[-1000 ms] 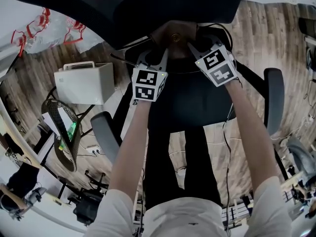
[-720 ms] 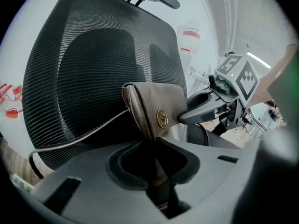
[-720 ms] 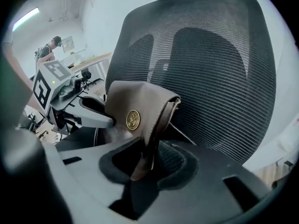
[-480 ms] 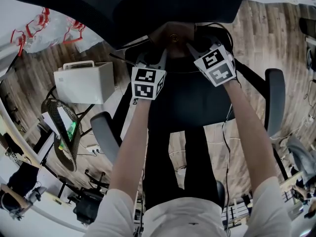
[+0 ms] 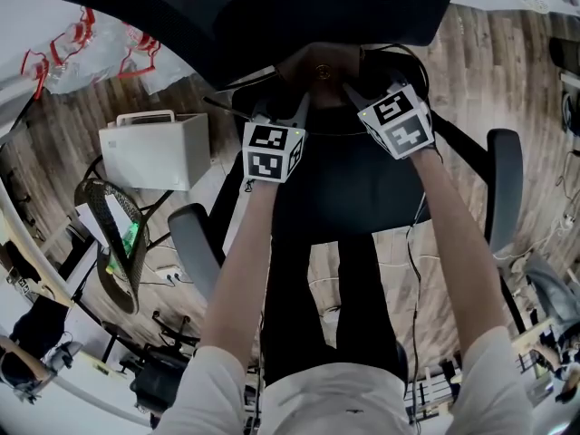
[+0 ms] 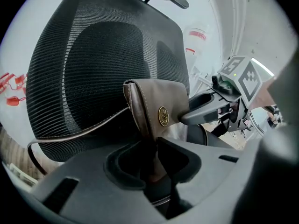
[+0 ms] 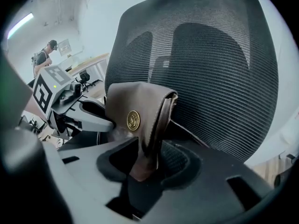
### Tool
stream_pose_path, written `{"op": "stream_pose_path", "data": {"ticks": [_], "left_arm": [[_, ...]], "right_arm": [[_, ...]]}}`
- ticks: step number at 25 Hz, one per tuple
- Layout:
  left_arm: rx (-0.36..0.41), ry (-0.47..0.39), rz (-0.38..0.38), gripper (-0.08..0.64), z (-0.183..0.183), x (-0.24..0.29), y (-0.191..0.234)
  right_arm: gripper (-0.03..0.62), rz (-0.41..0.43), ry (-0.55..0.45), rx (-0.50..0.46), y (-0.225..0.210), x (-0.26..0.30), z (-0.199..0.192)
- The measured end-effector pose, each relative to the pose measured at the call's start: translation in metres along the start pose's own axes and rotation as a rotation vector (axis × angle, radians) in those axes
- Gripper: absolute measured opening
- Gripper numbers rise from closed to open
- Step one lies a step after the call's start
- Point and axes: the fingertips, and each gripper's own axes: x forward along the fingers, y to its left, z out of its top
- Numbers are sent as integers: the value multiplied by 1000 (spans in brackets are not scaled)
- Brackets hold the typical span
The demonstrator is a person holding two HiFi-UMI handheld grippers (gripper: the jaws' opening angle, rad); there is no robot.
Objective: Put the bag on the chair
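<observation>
Jaws wider apart round bag (image 6: pixel 161 97)

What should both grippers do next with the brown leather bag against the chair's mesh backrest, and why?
Probably spread both jaws a touch wider, then draw the left gripper and right gripper straight back. The brown leather bag leans on the mesh backrest at the rear of the seat, and both pairs of jaws have just been opening with its edge loose between them.
</observation>
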Motion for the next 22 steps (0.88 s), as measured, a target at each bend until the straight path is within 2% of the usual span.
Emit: {"op": "stream_pose_path", "data": {"ticks": [5, 17, 22], "left_arm": [[-4, -2, 0, 92, -1, 0, -1], [-16, 30, -1, 123, -12, -9, -1], [-46, 37, 19, 129, -15, -20, -1]], "right_arm": [[192, 7, 14, 5, 2, 1, -2], [219, -37, 8, 16, -1, -11, 2], [221, -72, 4, 6, -3, -23, 2]]}}
